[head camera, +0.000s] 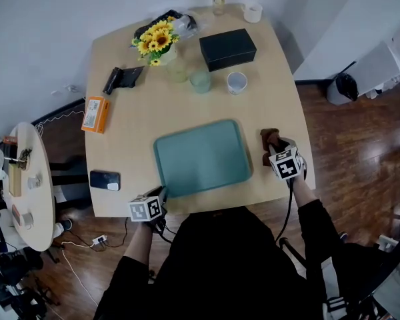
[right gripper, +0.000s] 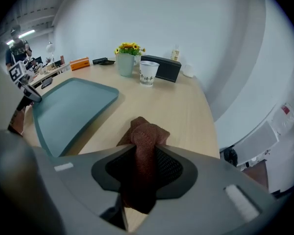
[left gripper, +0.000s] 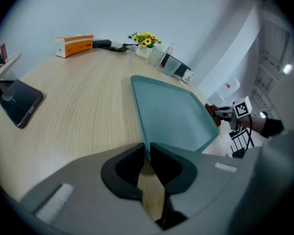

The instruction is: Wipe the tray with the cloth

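right jaws: right gripper (right gripper: 146, 150) clamped on the cloth (right gripper: 147, 131); brown wad fills the gap, bunched end pokes out past the tips
left jaws: left gripper (left gripper: 148, 150) closed on the rim of the tray (head camera: 201, 157) at its near-left corner; thin teal edge runs straight into the pinch
key relation: tray lies at about 10 o'clock from the right jaws in the right gripper view, 9 o'clock in the head view; cloth is just off the tray's right short edge, over bare table (head camera: 133, 139), not over the tray yet
tray axis: long axis roughly 9-to-3 in the head view, right end tipped slightly to the far side; flat on the table near the front edge
nearer hand: both are at the tray; left one pins it, right one has the cloth, so the wipe looks like the right hand's job
next move (my read): carry the cloth toward 9 o'clock over the right rim, then drop it onto the floor of the tray; the raised lip is the thing to clear
tray contents: nothing in it; surface looks bare
other containers: paper cup (head camera: 237, 82) and green glass (head camera: 200, 80) at 12 o'clock from the tray, contents can't tell; vase (head camera: 176, 67) holds sunflowers; black box (head camera: 227, 49) closed; all well apart from the tray
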Tool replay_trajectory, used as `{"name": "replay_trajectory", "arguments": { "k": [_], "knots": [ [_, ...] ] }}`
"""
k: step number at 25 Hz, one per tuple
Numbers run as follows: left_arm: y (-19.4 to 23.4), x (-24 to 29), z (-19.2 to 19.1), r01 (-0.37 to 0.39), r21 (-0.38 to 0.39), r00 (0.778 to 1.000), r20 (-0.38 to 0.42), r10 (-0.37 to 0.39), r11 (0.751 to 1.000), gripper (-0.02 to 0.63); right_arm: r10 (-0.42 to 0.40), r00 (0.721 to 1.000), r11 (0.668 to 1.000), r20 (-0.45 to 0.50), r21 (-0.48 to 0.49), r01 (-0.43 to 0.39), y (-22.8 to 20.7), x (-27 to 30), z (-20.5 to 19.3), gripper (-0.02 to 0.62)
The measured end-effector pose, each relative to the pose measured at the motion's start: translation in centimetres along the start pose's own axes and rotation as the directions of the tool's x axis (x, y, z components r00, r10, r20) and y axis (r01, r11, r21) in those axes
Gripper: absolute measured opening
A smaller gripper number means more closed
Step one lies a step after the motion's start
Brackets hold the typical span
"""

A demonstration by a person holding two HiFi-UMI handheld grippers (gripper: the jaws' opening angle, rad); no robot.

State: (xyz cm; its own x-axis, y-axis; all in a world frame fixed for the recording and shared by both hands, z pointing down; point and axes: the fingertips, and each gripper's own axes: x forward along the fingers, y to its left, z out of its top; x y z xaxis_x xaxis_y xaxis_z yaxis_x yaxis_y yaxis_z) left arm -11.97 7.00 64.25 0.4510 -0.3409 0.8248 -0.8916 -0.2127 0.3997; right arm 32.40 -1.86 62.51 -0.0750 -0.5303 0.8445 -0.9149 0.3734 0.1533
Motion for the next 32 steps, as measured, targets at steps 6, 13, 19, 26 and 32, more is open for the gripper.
{"name": "replay_trajectory", "arguments": {
  "k": [6, 13, 19, 26, 32],
  "knots": [
    [0.0, 0.1, -0.1, -0.017, -0.006, 1.000, -0.002, 0.017, 1.000, 0.022, -0.005, 1.000, 1.000, 0.020, 0.003, 0.005, 0.1, 0.3, 0.0, 0.115],
    [0.0, -0.1, 0.5, -0.068, 0.003, 0.995, 0.072, 0.068, 0.998, 0.050, 0.044, 0.996, 0.998, 0.073, 0.040, -0.047, 0.2, 0.0, -0.3, 0.145],
    [-1.3, -2.1, 1.7, -0.128, 0.029, 0.976, 0.181, 0.120, 0.991, 0.129, -0.009, 0.969, 0.988, 0.246, 0.152, -0.029, -1.1, -4.1, 0.5, 0.176],
    [-3.4, -4.8, 2.6, -0.193, 0.057, 0.942, 0.289, 0.169, 0.979, 0.129, -0.083, 0.897, 0.950, 0.435, 0.306, -0.060, -2.1, -9.7, 1.5, 0.138],
    [-7.5, -8.7, 5.8, -0.212, 0.142, 0.892, 0.432, 0.132, 0.967, 0.127, -0.027, 0.846, 0.958, 0.532, 0.256, -0.131, 1.9, -13.8, 3.0, 0.121]
  ]
}}
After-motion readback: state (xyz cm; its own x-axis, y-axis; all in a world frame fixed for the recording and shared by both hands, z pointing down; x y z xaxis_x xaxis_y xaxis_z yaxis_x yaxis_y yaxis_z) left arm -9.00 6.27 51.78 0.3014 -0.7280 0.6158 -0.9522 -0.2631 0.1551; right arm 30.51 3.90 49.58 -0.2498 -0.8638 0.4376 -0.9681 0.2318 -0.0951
